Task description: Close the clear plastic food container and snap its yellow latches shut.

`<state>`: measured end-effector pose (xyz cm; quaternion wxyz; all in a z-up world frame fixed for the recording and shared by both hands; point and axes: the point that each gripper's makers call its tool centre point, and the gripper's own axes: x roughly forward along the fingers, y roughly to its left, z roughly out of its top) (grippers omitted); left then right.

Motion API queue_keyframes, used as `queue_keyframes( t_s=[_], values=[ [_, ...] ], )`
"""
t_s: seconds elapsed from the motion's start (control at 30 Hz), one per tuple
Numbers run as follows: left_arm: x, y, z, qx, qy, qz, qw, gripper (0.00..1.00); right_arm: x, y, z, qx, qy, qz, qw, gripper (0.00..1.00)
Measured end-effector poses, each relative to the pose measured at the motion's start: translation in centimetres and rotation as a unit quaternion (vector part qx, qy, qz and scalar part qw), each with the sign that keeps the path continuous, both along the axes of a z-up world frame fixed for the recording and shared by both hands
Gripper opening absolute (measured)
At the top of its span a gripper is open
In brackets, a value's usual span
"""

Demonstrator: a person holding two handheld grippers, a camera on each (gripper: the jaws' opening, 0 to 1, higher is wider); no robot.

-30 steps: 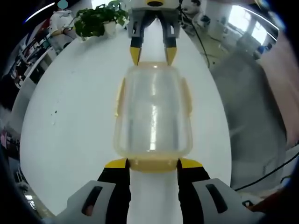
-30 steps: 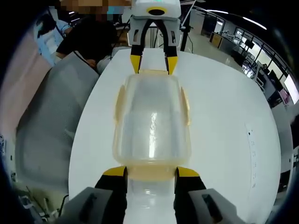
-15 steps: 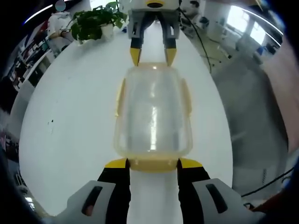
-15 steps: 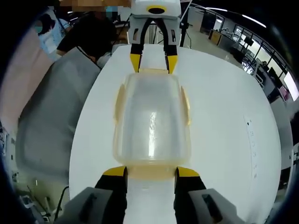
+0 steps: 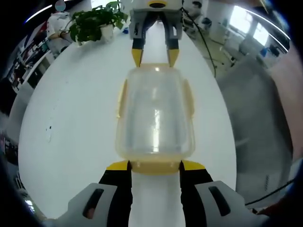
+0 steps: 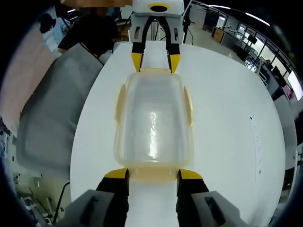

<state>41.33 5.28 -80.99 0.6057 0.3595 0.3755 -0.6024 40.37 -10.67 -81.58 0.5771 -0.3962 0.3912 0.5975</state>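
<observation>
Nothing on the white table [image 5: 71, 142] has moved since a second ago; only the background drifted slightly as the hands shifted. A clear plastic food container [image 5: 155, 113] with its lid on lies between the two grippers, long axis running from one to the other. Left gripper [image 5: 155, 165] and right gripper [image 6: 153, 174] each stand spread, yellow tips flanking a yellow end latch [image 5: 155, 166] without clamping it. Both are equally near. Left gripper view shows a potted plant [image 5: 94, 21]; right gripper view shows a person [image 6: 90, 33].
</observation>
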Motion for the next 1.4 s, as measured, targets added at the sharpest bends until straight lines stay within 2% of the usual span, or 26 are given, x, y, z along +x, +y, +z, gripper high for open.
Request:
queue_keyframes(
  t_s=[0.7, 1.4],
  values=[
    [0.4, -1.2, -0.2, -0.006, -0.002, 0.01, 0.9999, 0.37, 0.7, -1.2, 0.3, -0.016, -0.003, 0.01, 0.9998, 0.37],
    [0.7, -1.5, -1.1, -0.002, 0.006, 0.016, 0.9999, 0.37, 1.1, -1.6, -0.8, -0.027, 0.003, 0.016, 0.9995, 0.37]
  ],
)
